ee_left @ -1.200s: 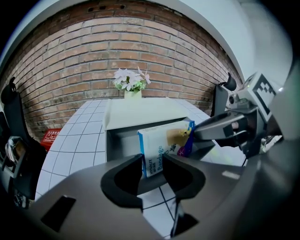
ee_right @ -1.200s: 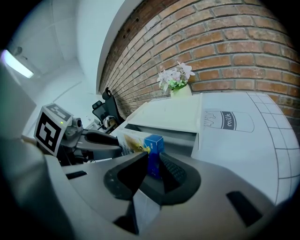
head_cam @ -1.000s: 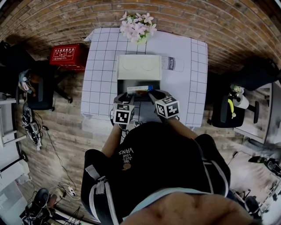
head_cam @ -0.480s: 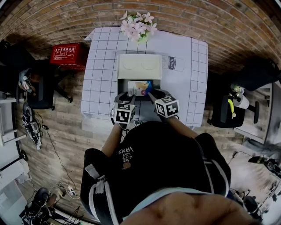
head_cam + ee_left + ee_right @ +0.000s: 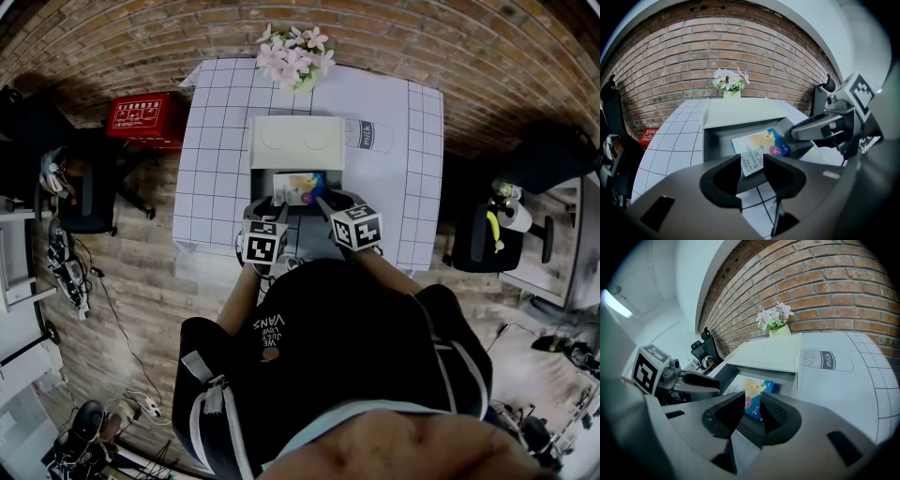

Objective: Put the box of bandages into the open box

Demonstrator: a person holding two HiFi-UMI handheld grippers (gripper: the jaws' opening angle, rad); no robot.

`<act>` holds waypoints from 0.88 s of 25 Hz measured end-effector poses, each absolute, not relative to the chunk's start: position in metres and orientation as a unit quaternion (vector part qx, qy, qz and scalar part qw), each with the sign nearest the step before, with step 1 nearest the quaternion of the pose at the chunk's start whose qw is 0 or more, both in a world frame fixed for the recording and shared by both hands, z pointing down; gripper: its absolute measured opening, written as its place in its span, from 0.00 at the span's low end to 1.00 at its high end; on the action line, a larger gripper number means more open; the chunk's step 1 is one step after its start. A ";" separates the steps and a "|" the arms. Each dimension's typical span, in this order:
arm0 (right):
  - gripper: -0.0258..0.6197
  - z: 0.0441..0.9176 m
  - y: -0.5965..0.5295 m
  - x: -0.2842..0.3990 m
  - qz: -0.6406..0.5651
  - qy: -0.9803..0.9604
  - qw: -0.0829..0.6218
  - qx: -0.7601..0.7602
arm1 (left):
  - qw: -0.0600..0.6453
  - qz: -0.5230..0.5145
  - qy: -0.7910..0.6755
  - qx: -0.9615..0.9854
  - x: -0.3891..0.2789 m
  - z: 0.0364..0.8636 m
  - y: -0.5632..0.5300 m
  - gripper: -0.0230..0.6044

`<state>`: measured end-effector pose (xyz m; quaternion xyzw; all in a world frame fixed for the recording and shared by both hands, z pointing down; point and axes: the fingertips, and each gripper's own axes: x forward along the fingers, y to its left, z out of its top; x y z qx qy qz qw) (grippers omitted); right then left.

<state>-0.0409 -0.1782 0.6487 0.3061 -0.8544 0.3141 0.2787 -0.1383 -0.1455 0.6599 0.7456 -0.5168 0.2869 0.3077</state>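
The blue and white box of bandages [image 5: 298, 187] lies flat inside the open grey box [image 5: 331, 180], whose white lid [image 5: 297, 142] is folded back. In the left gripper view the bandage box [image 5: 759, 149] shows just beyond my left gripper [image 5: 752, 161]; its jaws have just been opening and stand open with nothing between them. My right gripper [image 5: 752, 408] is open too, at the near rim of the grey box [image 5: 725, 377], with the bandage box [image 5: 753, 394] ahead of it. In the head view the left gripper [image 5: 269, 208] and the right gripper [image 5: 324, 202] flank the box's near end.
The box sits on a table with a white gridded cloth [image 5: 216, 169]. A vase of pink flowers [image 5: 295, 56] stands at the far edge. A flat milk picture [image 5: 366, 136] lies right of the lid. A red case [image 5: 145, 117] is on the floor at left.
The bandage box, seen edge-on over the grey box a second ago, has dropped flat into it. Neither gripper has shifted.
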 end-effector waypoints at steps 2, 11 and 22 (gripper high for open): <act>0.18 0.648 -0.179 -0.041 0.314 -0.854 0.277 0.308 | 0.307 0.285 -0.519 0.745 -0.139 0.659 -0.146 0.26; 0.18 0.645 -0.180 -0.040 0.312 -0.855 0.270 0.315 | 0.292 0.280 -0.530 0.745 -0.143 0.652 -0.149 0.26; 0.08 0.630 -0.184 -0.035 0.287 -0.865 0.244 0.332 | 0.265 0.250 -0.548 0.753 -0.143 0.632 -0.151 0.24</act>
